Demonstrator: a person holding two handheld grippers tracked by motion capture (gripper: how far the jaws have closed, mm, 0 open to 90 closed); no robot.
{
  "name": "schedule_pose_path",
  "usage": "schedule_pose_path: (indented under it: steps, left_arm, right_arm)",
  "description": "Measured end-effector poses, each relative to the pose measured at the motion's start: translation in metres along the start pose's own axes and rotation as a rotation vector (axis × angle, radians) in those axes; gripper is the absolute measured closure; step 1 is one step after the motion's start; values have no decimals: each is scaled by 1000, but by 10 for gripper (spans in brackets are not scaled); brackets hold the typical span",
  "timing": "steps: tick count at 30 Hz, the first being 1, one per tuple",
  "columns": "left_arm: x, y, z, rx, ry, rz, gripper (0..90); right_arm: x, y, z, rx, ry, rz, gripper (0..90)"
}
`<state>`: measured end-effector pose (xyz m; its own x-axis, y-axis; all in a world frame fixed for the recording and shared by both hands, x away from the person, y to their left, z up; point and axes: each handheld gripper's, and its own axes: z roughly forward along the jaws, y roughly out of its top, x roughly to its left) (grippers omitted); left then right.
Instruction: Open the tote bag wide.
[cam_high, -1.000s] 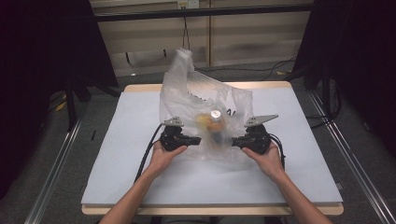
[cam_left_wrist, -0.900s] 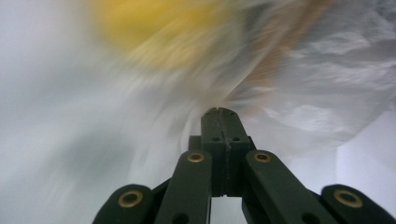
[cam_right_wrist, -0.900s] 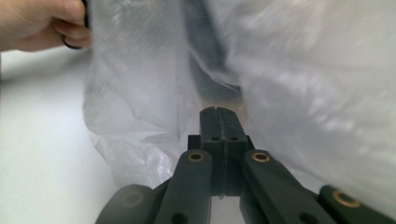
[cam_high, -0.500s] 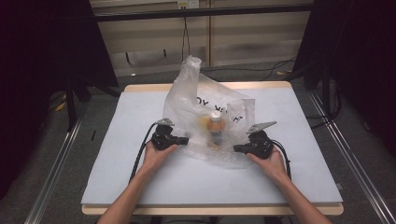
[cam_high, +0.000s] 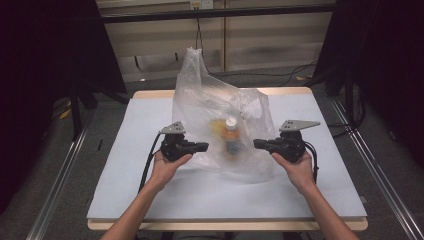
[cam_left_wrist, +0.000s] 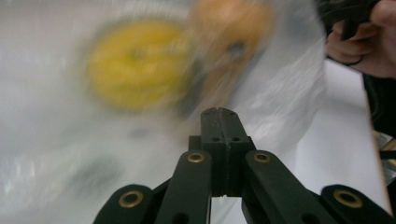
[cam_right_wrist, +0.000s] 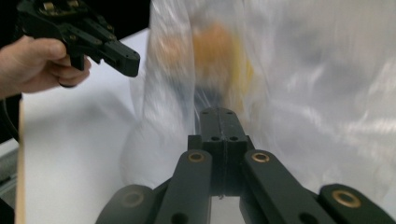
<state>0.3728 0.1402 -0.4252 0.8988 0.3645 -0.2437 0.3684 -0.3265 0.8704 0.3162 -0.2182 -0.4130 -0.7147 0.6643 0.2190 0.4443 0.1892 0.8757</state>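
While the clear plastic bag (cam_high: 220, 125) stands slumped in the middle of the table (cam_high: 125, 200), the left gripper (cam_high: 201, 146) and the right gripper (cam_high: 258, 143) sit at either side of it, jaws pressed fully together. No film is visibly pinched between either pair, though blur makes the contact at the tips hard to judge. Inside the bag a small bottle (cam_high: 231, 136) with a white cap stands near the bottom, with something yellow (cam_high: 218, 128) just beside it. The film looks thin, soft and slippery, so it will likely crumple and slide rather than keep a shape, and the load inside probably swings when lifted. A good hold would be on the upper edge or the tall handle loop (cam_high: 192, 62) at the back, gathered into a fold, not on the smooth stretched wall low down.
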Motion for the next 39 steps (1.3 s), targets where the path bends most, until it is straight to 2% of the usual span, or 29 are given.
schedule_pose_path:
  steps: [3, 4, 5, 8, 12, 16, 17, 20, 22, 24, 28, 31, 34, 35, 39]
  left_arm:
    - [-3, 16, -2, -26, -10, 21, 900]
    - [-5, 27, -3, -40, -11, 37, 900]
    - [-5, 27, -3, -40, -11, 37, 900]
    - [-9, 50, -5, -82, -14, 66, 900]
    - [-13, 81, -7, -117, -14, 109, 900]
    - [-8, 111, -4, -150, -12, 117, 900]
    - [-7, 118, -2, -155, -16, 109, 900]
    - [0, 136, 6, -159, -6, 115, 900]
    - [5, 144, 12, -160, 4, 101, 900]
    - [12, 146, 20, -136, 24, 74, 900]
    - [22, 135, 35, -78, 51, 50, 900]
    - [24, 126, 41, -72, 45, 37, 900]
    - [24, 118, 43, -54, 53, 44, 900]
    - [24, 117, 43, -65, 42, 38, 900]
    - [22, 109, 40, -60, 42, 39, 900]
  right_arm:
    - [2, 12, -2, -18, -3, -9, 900]
    - [2, 18, -2, -27, -4, -13, 900]
    - [2, 18, -2, -27, -4, -13, 900]
    - [7, 41, -1, -68, 7, -29, 900]
    - [9, 69, 6, -82, 7, -47, 900]
    - [8, 96, 16, -91, 1, -62, 900]
    - [8, 101, 19, -98, -3, -65, 900]
    - [5, 110, 26, -98, -12, -60, 900]
    - [3, 110, 31, -88, -18, -50, 900]
    - [3, 106, 34, -76, -13, -39, 900]
    - [9, 91, 36, -53, 18, -42, 900]
    - [14, 80, 38, -19, 30, -49, 900]
    - [15, 70, 34, -56, 55, -28, 900]
    - [16, 66, 33, -55, 64, -32, 900]
    - [22, 51, 38, -10, 70, -44, 900]
